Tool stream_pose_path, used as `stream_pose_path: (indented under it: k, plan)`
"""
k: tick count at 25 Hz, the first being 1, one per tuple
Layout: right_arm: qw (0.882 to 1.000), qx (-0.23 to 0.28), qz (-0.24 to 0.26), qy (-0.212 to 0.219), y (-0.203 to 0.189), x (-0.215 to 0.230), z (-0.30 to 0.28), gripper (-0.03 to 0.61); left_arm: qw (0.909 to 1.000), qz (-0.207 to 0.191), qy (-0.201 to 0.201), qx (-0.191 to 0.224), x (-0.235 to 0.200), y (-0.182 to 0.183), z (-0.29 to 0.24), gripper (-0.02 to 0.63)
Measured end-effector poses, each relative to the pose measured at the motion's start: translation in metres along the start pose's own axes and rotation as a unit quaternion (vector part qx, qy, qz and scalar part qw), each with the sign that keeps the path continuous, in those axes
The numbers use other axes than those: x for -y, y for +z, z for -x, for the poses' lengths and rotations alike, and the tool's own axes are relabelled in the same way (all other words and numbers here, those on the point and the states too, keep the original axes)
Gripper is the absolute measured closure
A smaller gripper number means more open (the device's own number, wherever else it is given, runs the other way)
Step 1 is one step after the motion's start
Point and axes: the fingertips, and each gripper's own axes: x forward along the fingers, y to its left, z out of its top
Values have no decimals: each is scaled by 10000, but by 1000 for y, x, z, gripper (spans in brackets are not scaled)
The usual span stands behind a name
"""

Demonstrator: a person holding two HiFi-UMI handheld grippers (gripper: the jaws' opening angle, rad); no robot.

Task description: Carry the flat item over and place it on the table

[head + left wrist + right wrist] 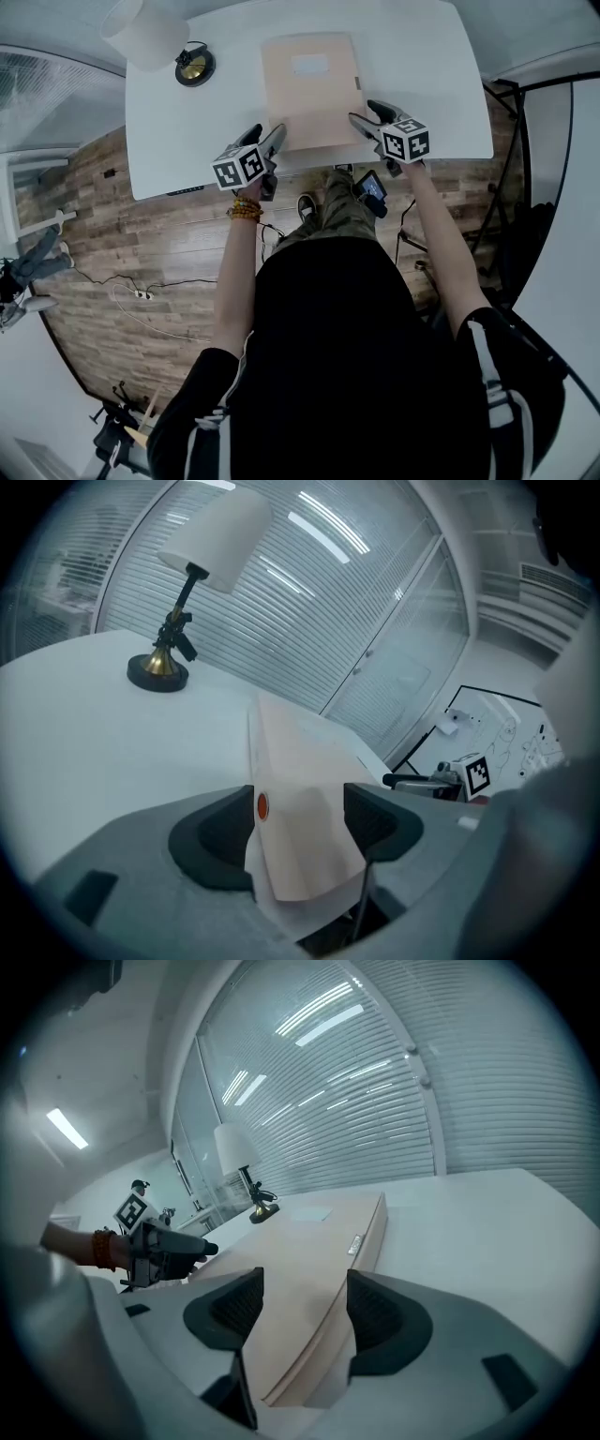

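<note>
No writing can be read on the beige folder (309,89). Its pale rectangular label (310,65) near the far end looks blank, the small tag (354,1244) on its right side edge is too small to read, and a little orange dot (262,805) marks its near left corner. The only other printing is the black-and-white square markers on your gripper cubes. The folder lies on the white surface (187,122) with its long axis running straight away from you. Its near short edge sits close to the surface's near rim, and a table lamp (194,66) stands off to its far left. Your left hand-held gripper (267,133) has its jaws wide apart around the near left corner. Your right hand-held gripper (367,112) is equally wide around the near right corner, not clamping it.
</note>
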Motion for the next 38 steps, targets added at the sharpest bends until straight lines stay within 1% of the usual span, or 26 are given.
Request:
stream_pose_path:
  k: [2,5,6,8,9,11,12,13,14,16,17,19,20,22,26,28,31,34,38]
  plan:
    - [9999,139,12,-6,12,-3,7,310,9998,-169,15,117,5,12,6,308]
    - [9991,371,160,-96,35,-7,15,325,9977,-570,97,348,16,35,13,310]
    - [9982,465,320,-187,44,-8,19,337,9964,-708,128,444,21,43,15,311]
    - [9930,664,849,-474,63,-11,26,373,9932,-966,119,634,35,59,15,316]
    - [9892,760,1103,-597,72,-15,30,374,9914,-1087,90,729,44,66,16,316]
    - [9829,978,1392,-710,89,-26,36,376,9862,-1350,69,953,62,81,19,320]
    - [9802,1101,1476,-733,97,-32,39,382,9822,-1528,92,1086,72,89,22,326]
    - [9770,1227,1568,-761,106,-39,44,401,9766,-1760,127,1226,83,97,25,346]
    - [9733,1356,1670,-800,115,-46,48,419,9694,-2037,162,1362,95,105,28,354]
    - [9654,1627,1833,-892,132,-59,59,420,9526,-2571,231,1608,119,120,35,362]
    - [9616,1764,1884,-935,141,-66,65,422,9449,-2766,264,1733,129,126,40,371]
    - [9545,2011,1950,-1021,156,-78,77,428,9319,-3019,324,1987,144,137,49,391]
    - [9512,2124,1969,-1069,162,-83,83,432,9269,-3090,349,2102,150,141,54,394]
    - [9453,2327,1975,-1149,171,-93,94,443,9205,-3150,376,2284,159,146,64,402]
    - [9365,2710,1887,-1182,183,-116,114,472,9164,-3042,363,2577,172,152,83,438]
    - [9333,2841,1867,-1157,187,-129,121,482,9119,-3039,358,2736,180,153,94,463]
    - [9299,2944,1879,-1152,188,-143,125,489,9053,-3096,381,2884,188,154,104,494]
    - [9288,3003,1835,-1159,185,-150,127,505,9032,-3111,381,2931,192,151,111,509]
    - [9289,2983,1847,-1185,180,-148,127,525,9003,-3186,394,2938,196,147,115,538]
